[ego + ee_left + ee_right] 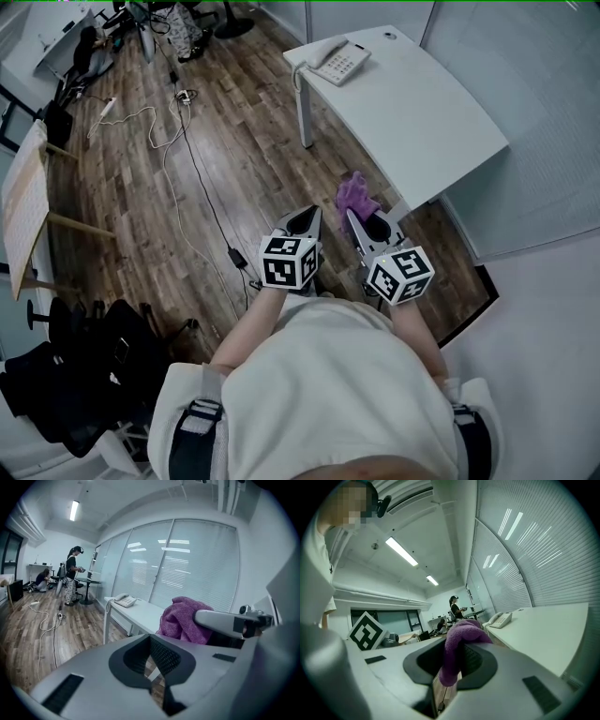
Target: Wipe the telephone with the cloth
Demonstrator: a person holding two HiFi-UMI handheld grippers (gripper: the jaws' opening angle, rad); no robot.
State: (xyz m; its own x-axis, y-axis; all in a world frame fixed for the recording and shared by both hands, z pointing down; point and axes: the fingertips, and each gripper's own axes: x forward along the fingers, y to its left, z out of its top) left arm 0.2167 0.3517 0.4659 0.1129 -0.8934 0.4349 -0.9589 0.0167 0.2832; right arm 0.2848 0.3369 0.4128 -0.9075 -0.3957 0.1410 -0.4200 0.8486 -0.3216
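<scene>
A white telephone (337, 61) sits at the far end of the white table (422, 112); it also shows small in the left gripper view (124, 600) and the right gripper view (500, 618). My right gripper (370, 225) is shut on a purple cloth (354, 194), held in the air beside the table's near corner. The cloth (457, 644) hangs bunched between the right gripper's (450, 667) jaws. My left gripper (305, 222) hovers just to the left, shut with nothing in it (151, 660). From the left gripper view the cloth (185, 618) hides part of the table.
Cables (178, 169) trail across the wooden floor. A wooden board (28, 197) leans at the left, and black chairs and bags (84, 366) stand at the lower left. A person (71, 576) stands far off. Blinds cover the glass wall (187, 569) behind the table.
</scene>
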